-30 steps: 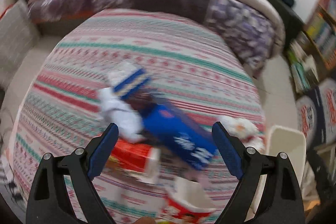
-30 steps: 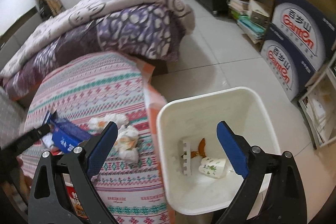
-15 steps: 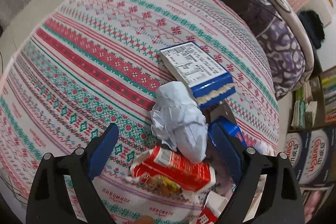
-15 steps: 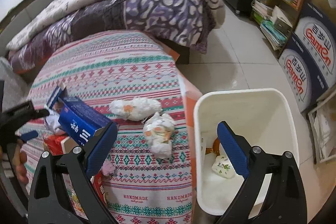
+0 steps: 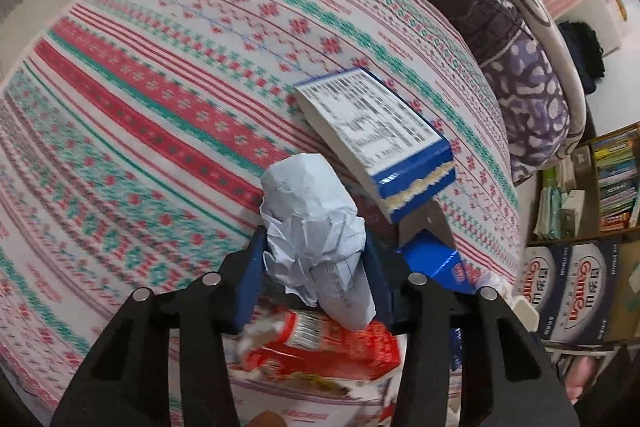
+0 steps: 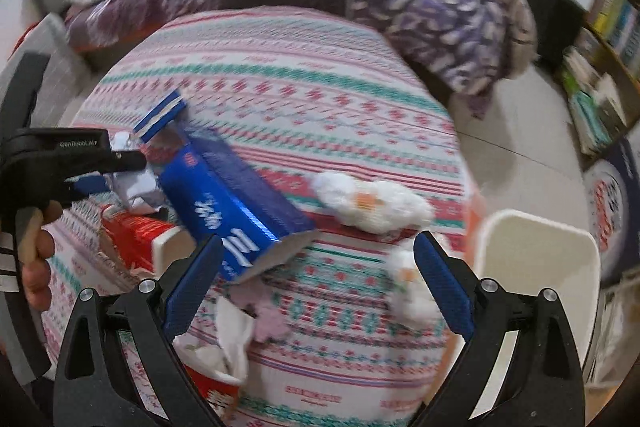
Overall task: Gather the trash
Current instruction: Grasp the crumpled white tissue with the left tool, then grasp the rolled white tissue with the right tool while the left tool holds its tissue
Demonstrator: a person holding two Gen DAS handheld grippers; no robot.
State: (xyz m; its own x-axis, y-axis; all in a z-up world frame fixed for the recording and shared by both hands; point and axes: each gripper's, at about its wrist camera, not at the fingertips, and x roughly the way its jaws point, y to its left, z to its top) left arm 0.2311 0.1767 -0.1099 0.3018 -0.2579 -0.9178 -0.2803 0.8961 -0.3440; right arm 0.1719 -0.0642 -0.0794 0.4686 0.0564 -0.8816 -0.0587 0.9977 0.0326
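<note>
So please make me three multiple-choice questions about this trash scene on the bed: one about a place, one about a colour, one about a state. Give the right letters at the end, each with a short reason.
1. Where is the white bin?
A. On the bed cover
B. On the floor beside the bed
C. On the bookshelf

2. What colour is the long carton lying nearest the right gripper?
A. Blue
B. Green
C. Yellow

3. What is the left gripper doing?
A. Hanging open over bare cover
B. Closed on crumpled paper
C. Closed on the red packet

Answers:
1 B: the white bin stands on the floor past the edge of the bed cover.
2 A: the long carton is blue with white lettering, close to the right gripper, whose jaws stand open.
3 B: the left gripper has just been closing, and its pads press both sides of the crumpled paper; the red packet lies below, untouched.
</note>
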